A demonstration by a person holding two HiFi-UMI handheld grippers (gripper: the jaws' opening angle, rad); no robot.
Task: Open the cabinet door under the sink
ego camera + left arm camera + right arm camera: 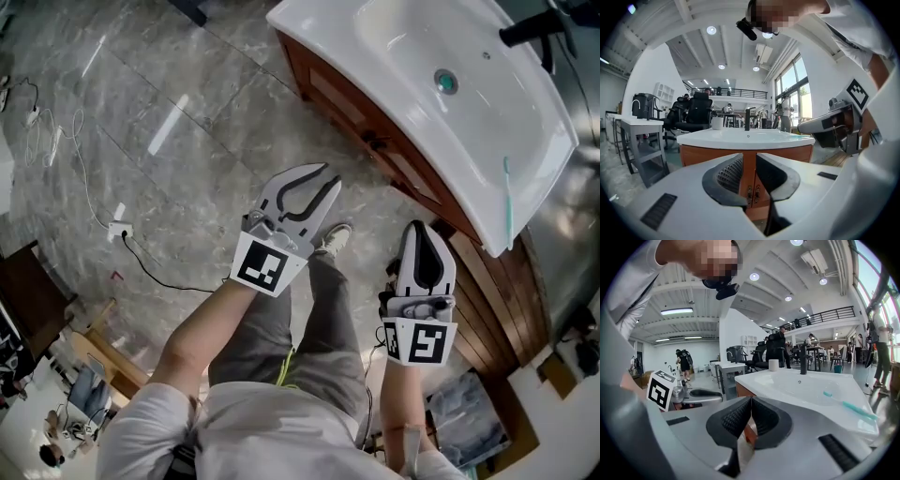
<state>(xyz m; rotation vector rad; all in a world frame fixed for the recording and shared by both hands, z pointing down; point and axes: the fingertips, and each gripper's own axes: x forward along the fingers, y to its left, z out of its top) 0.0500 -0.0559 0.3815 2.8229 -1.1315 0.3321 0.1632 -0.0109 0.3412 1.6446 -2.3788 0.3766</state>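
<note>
Reddish-brown wooden cabinet (339, 96) sits directly under the white sink (408, 136), both doors closed. Paired door handles (753, 193) meet at the centre seam below the sink's front edge. Person's left gripper (327, 176) is spread with nothing between its jaws. It aims at the sink front, still well apart from it. The left gripper view frames the handles right in the jaw gap, so it is likely lining up for a handle grab. Person's right gripper (419, 231) is pressed together and empty, near the sink end carrying the teal toothbrush (507, 199); it looks like standby. Black faucet (530, 28) at the sink's far side. Task not started, door untouched. Next move needs one handle caught without snagging its neighbour.
</note>
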